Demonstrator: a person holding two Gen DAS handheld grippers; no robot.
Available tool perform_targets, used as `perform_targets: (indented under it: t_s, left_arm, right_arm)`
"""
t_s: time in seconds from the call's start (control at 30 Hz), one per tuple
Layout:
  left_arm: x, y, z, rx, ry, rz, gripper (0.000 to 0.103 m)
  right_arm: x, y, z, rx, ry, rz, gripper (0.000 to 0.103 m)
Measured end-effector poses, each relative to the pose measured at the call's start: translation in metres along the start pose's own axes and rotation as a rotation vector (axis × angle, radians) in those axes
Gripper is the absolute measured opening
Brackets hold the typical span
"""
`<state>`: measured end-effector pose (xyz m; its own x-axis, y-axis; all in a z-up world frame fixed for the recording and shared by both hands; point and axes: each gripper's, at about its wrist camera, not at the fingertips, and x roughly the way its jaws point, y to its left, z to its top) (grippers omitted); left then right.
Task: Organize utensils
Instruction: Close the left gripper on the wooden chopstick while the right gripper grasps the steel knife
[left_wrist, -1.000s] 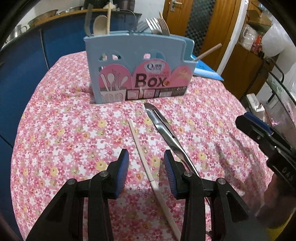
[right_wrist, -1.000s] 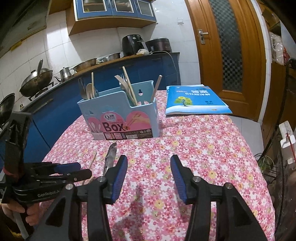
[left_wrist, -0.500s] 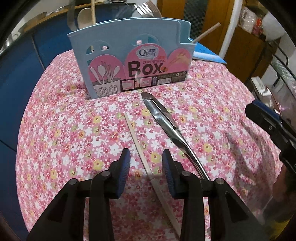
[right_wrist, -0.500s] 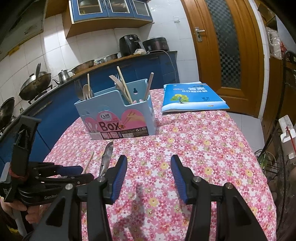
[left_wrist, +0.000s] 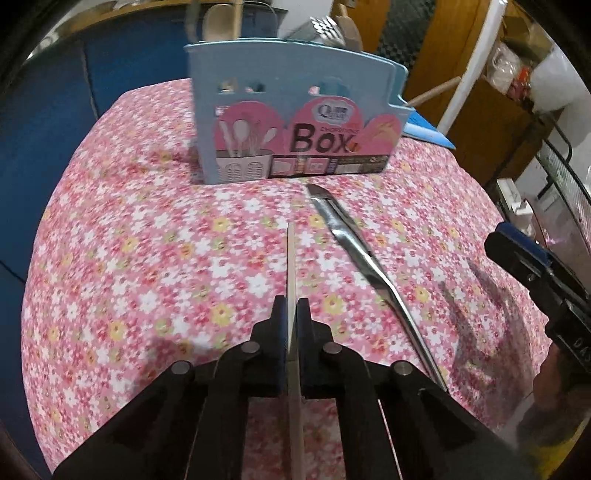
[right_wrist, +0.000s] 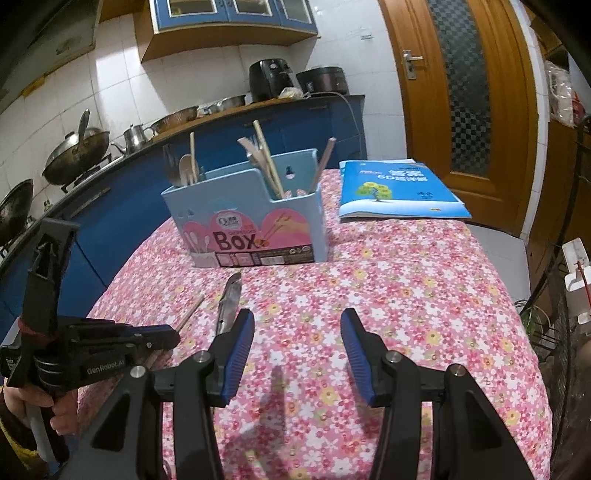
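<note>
My left gripper (left_wrist: 291, 306) is shut on a pale wooden chopstick (left_wrist: 291, 266), which points straight ahead at the blue utensil box (left_wrist: 295, 122). A steel knife (left_wrist: 354, 251) lies on the flowered cloth just right of it, tip toward the box. In the right wrist view the left gripper (right_wrist: 166, 338) is low at the left with the chopstick (right_wrist: 192, 312) sticking out of it. The knife (right_wrist: 231, 295) lies beside it. My right gripper (right_wrist: 297, 332) stands open over bare cloth with nothing between its fingers. The box (right_wrist: 251, 218) holds spoons, forks and chopsticks.
A blue book (right_wrist: 399, 188) lies at the table's far right corner. Blue counters with woks and pots run behind the table. A wooden door stands at the right. The pink flowered tablecloth (right_wrist: 406, 295) is bare in front of my right gripper.
The left gripper's jaws have closed on the chopstick, which lay slanted on the cloth and now points straight ahead between the pads. The right gripper has stayed put, still open.
</note>
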<state>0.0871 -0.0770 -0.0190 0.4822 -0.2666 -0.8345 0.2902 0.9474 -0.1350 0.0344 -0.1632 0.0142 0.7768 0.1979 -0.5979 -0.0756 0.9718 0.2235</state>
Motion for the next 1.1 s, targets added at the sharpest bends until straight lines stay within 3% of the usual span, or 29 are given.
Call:
perform_targets:
  t_s: [0.43,0.8,1.03,1.1]
  left_arm:
    - [-0.022,0.062,-0.01,-0.128,-0.048,0.066,0.003]
    - [-0.019,0.07,-0.003,-0.087,0.028,0.043,0.004]
    - [-0.016,0.074,0.008,-0.074,0.092,0.01,0.005]
    - [-0.015,0.074,0.009,-0.068,0.099,0.008,0.005]
  right_arm:
    - [0.035,0.044,-0.001,-0.073,0.171,0.074,0.052]
    - [0.081,0.07,0.006,-0.159,0.4,0.085,0.044]
    - [0.094,0.078,0.015,-0.236,0.49,0.076,0.043]
    - [0.098,0.08,0.017,-0.254,0.511,0.065,0.032]
